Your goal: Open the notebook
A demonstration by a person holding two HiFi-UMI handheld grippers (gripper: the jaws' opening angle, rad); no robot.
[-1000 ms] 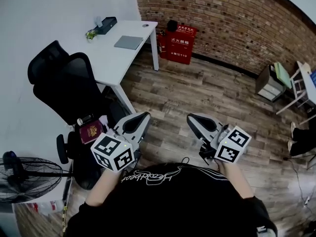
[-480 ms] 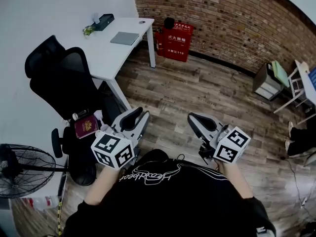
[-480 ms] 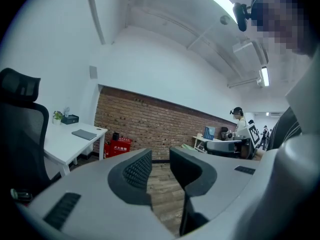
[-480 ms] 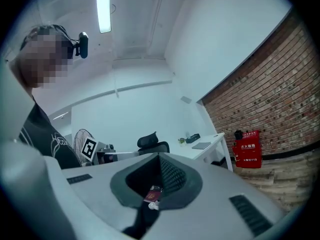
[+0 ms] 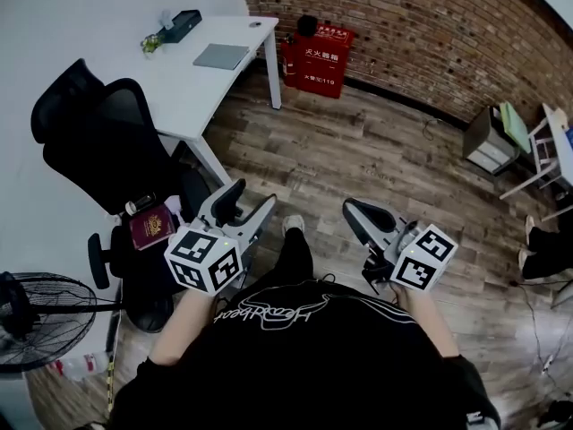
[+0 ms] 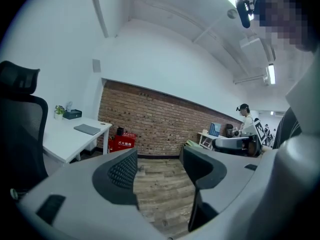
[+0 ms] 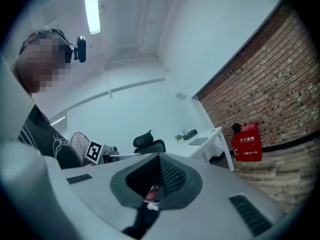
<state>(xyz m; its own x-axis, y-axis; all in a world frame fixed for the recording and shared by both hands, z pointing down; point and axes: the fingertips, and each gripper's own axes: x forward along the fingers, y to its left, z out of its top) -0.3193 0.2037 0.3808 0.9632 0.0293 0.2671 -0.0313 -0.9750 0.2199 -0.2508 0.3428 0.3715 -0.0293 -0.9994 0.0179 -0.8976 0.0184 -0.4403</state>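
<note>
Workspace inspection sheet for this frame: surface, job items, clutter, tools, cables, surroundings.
Surface: white desk at upper left, mostly bare.
Job's things: grey notebook lies flat and closed on the desk, far from both tools.
Clutter: dark box and small plant at the desk's far end; maroon booklet on a nearer surface beside the black chair.
Tools: left tool jaws opening, nothing between them; right tool jaws together, holding nothing.
Cables: thin cable on the floor at far right.
Surroundings: wood floor, brick wall, red box against the wall, fan at lower left.
</note>
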